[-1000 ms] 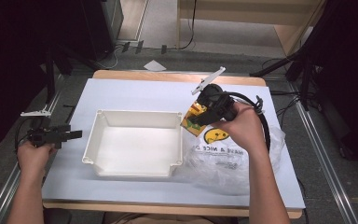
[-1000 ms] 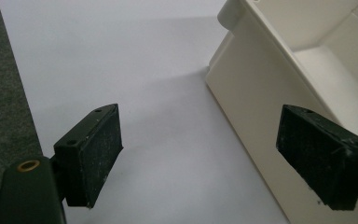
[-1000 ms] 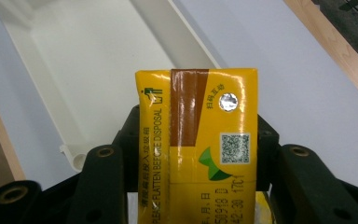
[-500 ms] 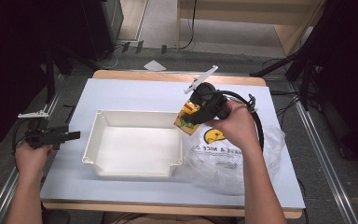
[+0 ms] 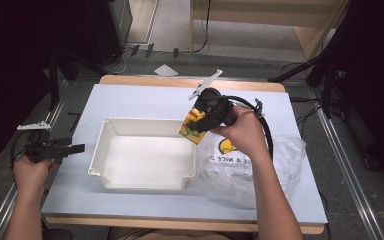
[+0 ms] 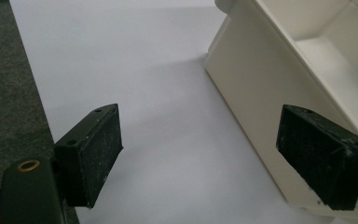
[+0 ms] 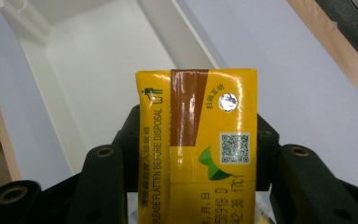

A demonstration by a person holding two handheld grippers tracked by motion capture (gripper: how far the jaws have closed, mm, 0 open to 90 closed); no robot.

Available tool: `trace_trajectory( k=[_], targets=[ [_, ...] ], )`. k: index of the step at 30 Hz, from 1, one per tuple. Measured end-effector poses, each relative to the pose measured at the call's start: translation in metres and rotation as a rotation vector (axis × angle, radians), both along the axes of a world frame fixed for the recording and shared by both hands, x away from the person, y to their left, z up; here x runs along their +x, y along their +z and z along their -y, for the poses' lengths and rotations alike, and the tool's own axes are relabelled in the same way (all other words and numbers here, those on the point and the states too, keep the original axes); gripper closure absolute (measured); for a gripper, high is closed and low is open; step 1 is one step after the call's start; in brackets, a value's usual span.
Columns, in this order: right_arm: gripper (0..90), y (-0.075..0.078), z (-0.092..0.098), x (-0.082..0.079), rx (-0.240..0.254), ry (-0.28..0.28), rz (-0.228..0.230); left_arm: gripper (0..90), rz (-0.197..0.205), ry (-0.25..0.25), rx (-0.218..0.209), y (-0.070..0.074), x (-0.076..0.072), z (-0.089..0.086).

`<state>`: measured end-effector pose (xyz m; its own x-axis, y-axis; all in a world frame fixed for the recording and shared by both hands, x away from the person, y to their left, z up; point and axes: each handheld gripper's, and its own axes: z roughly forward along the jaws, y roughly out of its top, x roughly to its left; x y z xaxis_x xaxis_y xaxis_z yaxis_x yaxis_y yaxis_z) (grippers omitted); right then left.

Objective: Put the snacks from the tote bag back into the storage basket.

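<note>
A yellow drink carton (image 5: 192,125) (image 7: 198,140) with a brown stripe is clamped between the jaws of my right gripper (image 5: 200,124) (image 7: 196,154), which is shut on it. The carton hangs over the right rim of the white tray (image 5: 105,145) (image 7: 74,60). My left gripper (image 5: 75,148) (image 6: 214,154) rests at the table's left edge, open, with bare table between its jaws. The tray's outer wall (image 6: 251,93) lies just to the right of its pads (image 6: 98,149).
A clear plastic bag (image 5: 280,160) with a yellow print lies right of the tray under my right forearm. The wooden table edge (image 7: 331,46) runs along the far side. Dark floor (image 6: 4,93) drops off left of the table.
My right gripper has carried the carton leftward, from over the bag to the tray's right rim. The left gripper has kept still.
</note>
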<state>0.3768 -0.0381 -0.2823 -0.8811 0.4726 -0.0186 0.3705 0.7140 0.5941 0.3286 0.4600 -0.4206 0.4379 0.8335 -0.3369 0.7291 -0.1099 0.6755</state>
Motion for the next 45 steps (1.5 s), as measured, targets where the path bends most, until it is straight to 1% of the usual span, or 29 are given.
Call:
trace_trajectory(
  k=[11,13,17,19,20,22,23,25,27,28,30,34,35,36,37,41,42,43,44,45],
  targets=[
    [54.4,-0.009,-0.017,0.005,-0.009,0.024,-0.021,15.1,0.004,0.017,-0.007,0.000,-0.008,-0.007],
    [54.4,-0.010,-0.020,0.005,-0.012,0.030,-0.020,15.1,0.002,0.008,-0.013,0.000,-0.008,-0.007],
    [54.4,-0.013,-0.026,0.004,-0.015,0.047,0.002,15.3,0.006,-0.008,-0.015,0.000,-0.007,-0.005],
    [54.4,-0.015,-0.029,0.005,-0.015,0.048,0.000,15.3,0.001,-0.015,-0.012,0.000,-0.007,-0.004],
    [54.4,-0.017,-0.030,0.006,-0.016,0.038,-0.010,15.3,0.001,-0.018,-0.012,0.000,-0.007,-0.004],
    [54.4,-0.020,-0.033,0.007,-0.024,0.040,-0.021,15.3,0.002,-0.027,-0.017,0.000,-0.007,-0.004],
    [54.4,-0.022,-0.034,0.007,-0.029,0.038,-0.020,15.7,0.002,-0.035,-0.026,0.000,-0.007,-0.004],
    [54.4,-0.024,-0.036,0.008,-0.035,0.044,-0.025,16.2,0.003,-0.050,-0.027,0.001,-0.007,-0.004],
    [54.4,-0.026,-0.039,0.008,-0.029,0.040,-0.028,16.2,0.004,-0.051,-0.027,0.001,-0.007,-0.004],
    [54.4,-0.027,-0.040,0.009,-0.025,0.047,-0.026,16.2,0.004,-0.052,-0.027,0.001,-0.007,-0.004],
    [54.4,-0.028,-0.043,0.008,-0.026,0.042,-0.028,16.2,0.000,-0.055,-0.024,0.000,-0.006,-0.003],
    [54.4,-0.031,-0.048,0.008,-0.033,0.053,-0.038,16.2,-0.002,-0.058,-0.017,0.000,-0.006,-0.001],
    [54.4,-0.034,-0.052,0.008,-0.036,0.062,-0.041,16.2,-0.003,-0.059,-0.013,0.000,-0.006,-0.001],
    [54.4,-0.036,-0.053,0.009,-0.041,0.056,-0.047,16.2,-0.003,-0.060,-0.013,0.000,-0.006,-0.001],
    [54.4,-0.038,-0.055,0.010,-0.042,0.061,-0.046,16.2,-0.004,-0.060,-0.013,0.000,-0.006,-0.001],
    [54.4,-0.047,-0.057,0.015,-0.058,0.057,-0.065,16.2,-0.003,-0.057,-0.014,0.000,-0.005,-0.001],
    [54.4,-0.049,-0.058,0.015,-0.064,0.048,-0.074,16.2,-0.004,-0.058,-0.014,0.000,-0.005,-0.001],
    [54.4,-0.049,-0.058,0.015,-0.064,0.048,-0.074,16.2,-0.004,-0.058,-0.014,0.000,-0.005,-0.001],
    [54.4,-0.055,-0.060,0.018,-0.073,0.045,-0.082,16.2,-0.003,-0.056,-0.014,-0.001,-0.005,-0.001],
    [54.3,-0.057,-0.061,0.019,-0.079,0.045,-0.086,16.2,-0.003,-0.057,-0.013,-0.001,-0.005,-0.001]
  ],
)
